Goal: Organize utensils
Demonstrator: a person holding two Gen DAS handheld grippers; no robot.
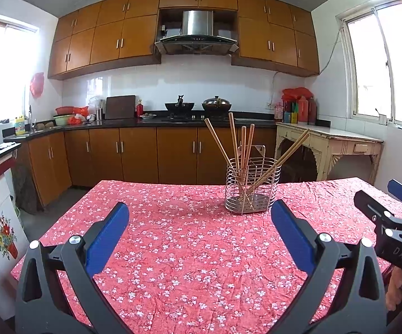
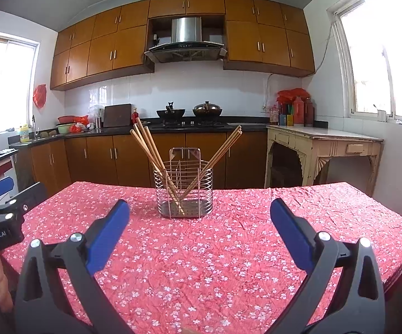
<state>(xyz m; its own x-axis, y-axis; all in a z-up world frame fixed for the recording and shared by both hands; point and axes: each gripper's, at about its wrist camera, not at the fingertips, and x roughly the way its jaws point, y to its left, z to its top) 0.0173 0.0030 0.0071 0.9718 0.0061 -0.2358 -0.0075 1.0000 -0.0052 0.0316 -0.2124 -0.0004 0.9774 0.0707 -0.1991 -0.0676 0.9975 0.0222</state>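
A round wire-mesh metal utensil holder [image 1: 252, 186] stands upright near the far edge of a table under a red tablecloth with small white flowers [image 1: 178, 250]; several long wooden chopsticks [image 1: 237, 150] lean inside it, fanned left and right; the left gripper [image 1: 199, 233], black with blue pads, hovers over the cloth with jaws spread wide, gripping nothing; the right gripper [image 2: 199, 232] hangs beside it, jaws likewise wide and empty; both are well short of the holder.
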